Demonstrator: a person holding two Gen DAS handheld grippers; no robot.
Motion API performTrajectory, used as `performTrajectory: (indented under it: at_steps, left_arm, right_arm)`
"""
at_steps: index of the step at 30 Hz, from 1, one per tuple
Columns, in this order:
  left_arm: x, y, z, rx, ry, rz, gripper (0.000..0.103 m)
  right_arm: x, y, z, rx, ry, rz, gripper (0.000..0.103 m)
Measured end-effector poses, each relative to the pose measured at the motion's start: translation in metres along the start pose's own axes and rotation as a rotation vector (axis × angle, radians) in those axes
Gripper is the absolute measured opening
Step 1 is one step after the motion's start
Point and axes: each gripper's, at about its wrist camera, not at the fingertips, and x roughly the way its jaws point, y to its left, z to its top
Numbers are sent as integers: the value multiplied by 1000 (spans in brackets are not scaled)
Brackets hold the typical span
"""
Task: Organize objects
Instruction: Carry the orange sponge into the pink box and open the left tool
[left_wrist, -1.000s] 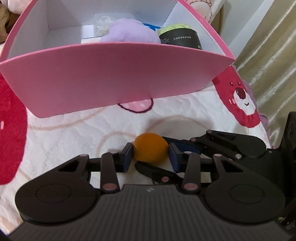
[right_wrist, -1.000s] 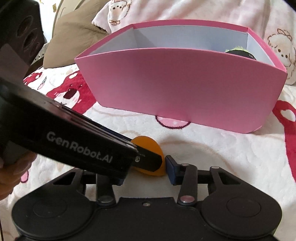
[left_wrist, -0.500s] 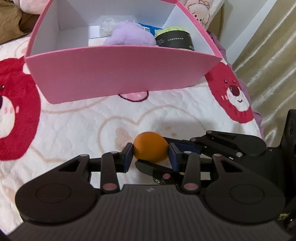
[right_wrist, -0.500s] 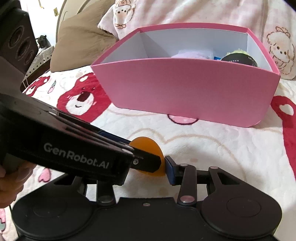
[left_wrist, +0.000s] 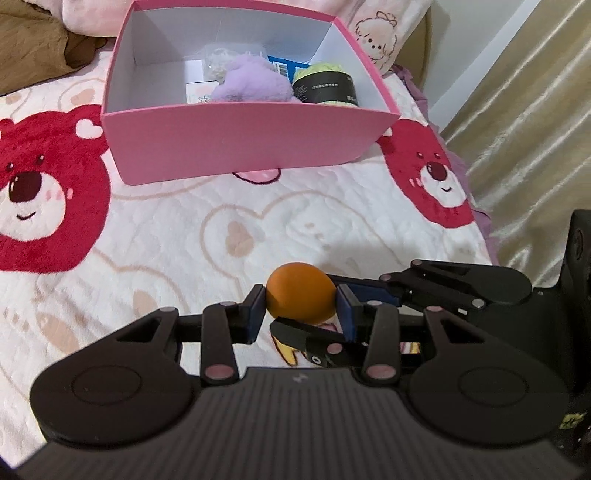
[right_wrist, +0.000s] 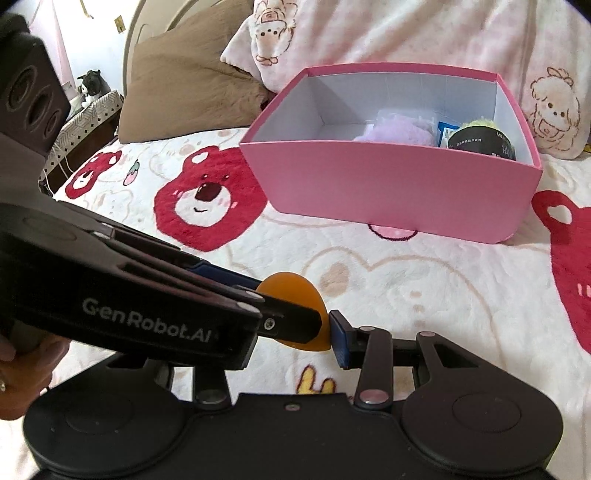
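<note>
claws, left (left_wrist: 301, 308) and right (right_wrist: 295, 334), both pinch orange ball (left_wrist: 300, 291); bare blanket before pink box (left_wrist: 240, 144).

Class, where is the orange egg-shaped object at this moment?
The orange egg-shaped object sits low in both wrist views, clamped between the left gripper and right gripper above the bear-print blanket, short of the pink box.

bedspread (left_wrist: 155, 236): white, red bear faces | brown pillow (right_wrist: 184, 81): behind | curtain (left_wrist: 524, 110): right
</note>
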Motion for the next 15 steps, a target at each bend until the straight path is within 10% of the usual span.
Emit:
performTrajectory:
  at_steps: [15]
  left_arm:
    - [-99, -29, 37, 10, -97, -75, 39]
  right_arm:
    - [-85, 28, 58, -52, -59, 16, 46]
